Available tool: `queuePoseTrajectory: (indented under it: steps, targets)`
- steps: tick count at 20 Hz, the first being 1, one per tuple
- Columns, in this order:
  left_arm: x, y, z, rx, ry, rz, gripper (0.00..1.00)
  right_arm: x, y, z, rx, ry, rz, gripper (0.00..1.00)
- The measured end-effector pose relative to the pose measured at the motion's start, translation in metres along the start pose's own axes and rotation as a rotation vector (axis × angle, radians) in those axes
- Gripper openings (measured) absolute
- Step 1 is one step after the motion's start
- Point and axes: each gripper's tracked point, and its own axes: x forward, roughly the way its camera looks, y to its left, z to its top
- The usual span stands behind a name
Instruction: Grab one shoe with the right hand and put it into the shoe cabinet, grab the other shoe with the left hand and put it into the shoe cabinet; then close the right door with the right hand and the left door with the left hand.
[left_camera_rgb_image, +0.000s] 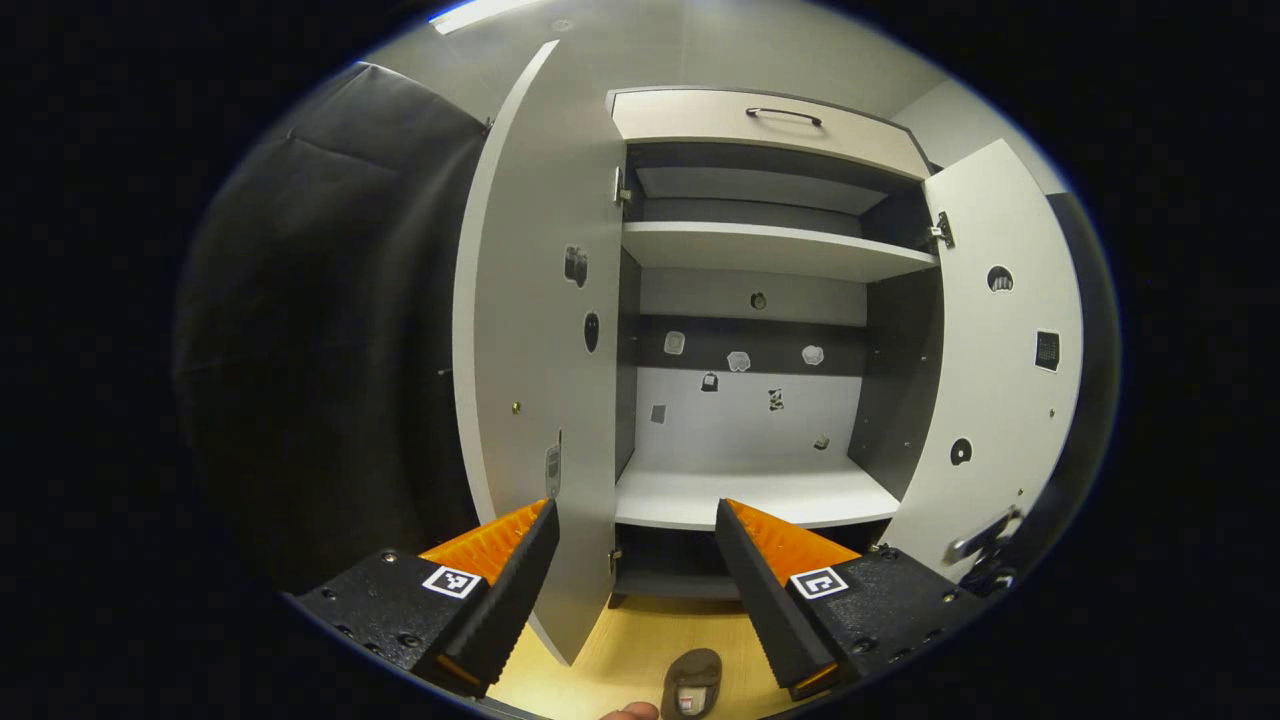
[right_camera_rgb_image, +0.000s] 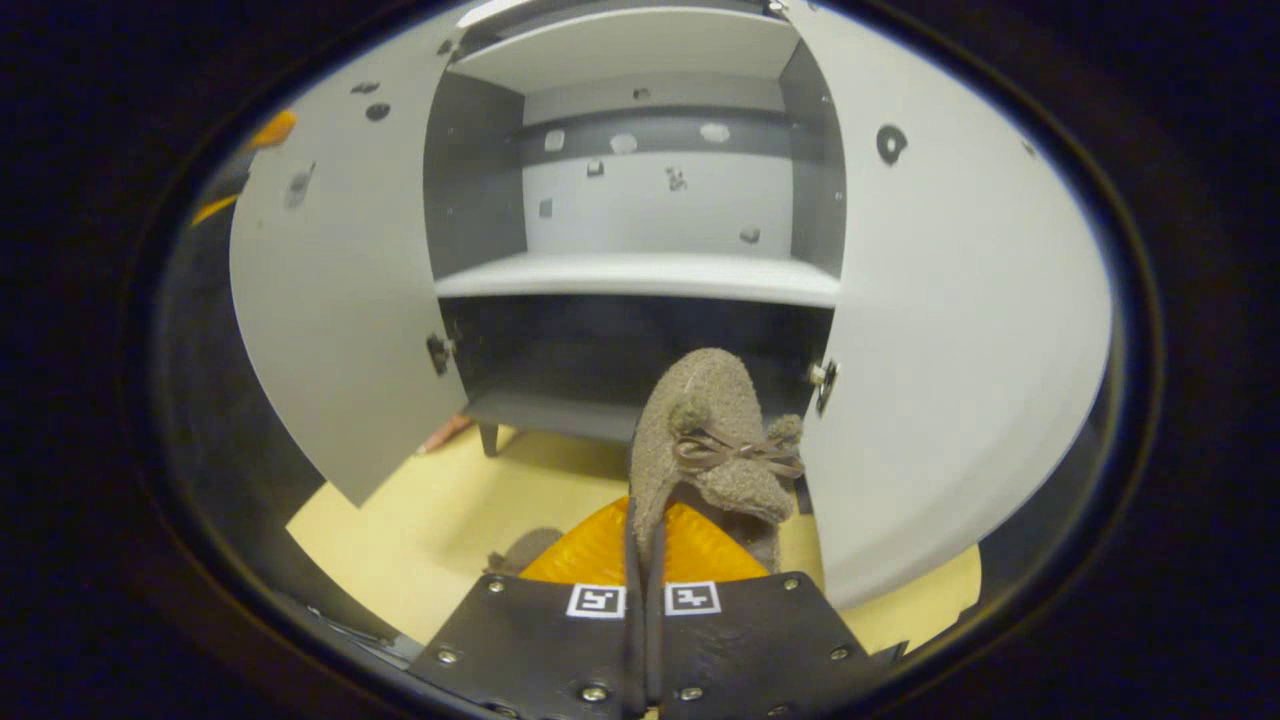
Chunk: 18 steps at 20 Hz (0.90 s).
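Left tongs (left_camera_rgb_image: 635, 570): spread and empty, waiting before the shoe cabinet (left_camera_rgb_image: 760, 300).
Second shoe (left_camera_rgb_image: 692, 682): on the floor (left_camera_rgb_image: 640, 640) at 6 o'clock, apparently brown, view poor.
Right tongs (right_camera_rgb_image: 645, 560): pinching the suede shoe (right_camera_rgb_image: 705, 440) by its heel edge, toe toward the lower shelf (right_camera_rgb_image: 640, 275) at 12 o'clock.
Doors: left door (left_camera_rgb_image: 540, 350) and right door (left_camera_rgb_image: 1000, 360) wide open for loading.

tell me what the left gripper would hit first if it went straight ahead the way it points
Probably the cabinet's white shelf or back panel; the left gripper has open jaws, pointing between the open doors. Depth is unclear.
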Motion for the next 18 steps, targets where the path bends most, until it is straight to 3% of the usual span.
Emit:
queuePoseTrajectory:
  steps: [8, 18]
  targets:
    - [0.005, -0.003, -0.009, 0.005, 0.015, 0.019, 0.93, -0.012, -0.008, 0.157, -0.021, -0.28, 0.004, 0.0]
    - [0.008, 0.008, -0.011, 0.001, 0.011, 0.072, 0.93, 0.089, -0.03, 0.22, -0.052, -0.322, -0.027, 0.0]
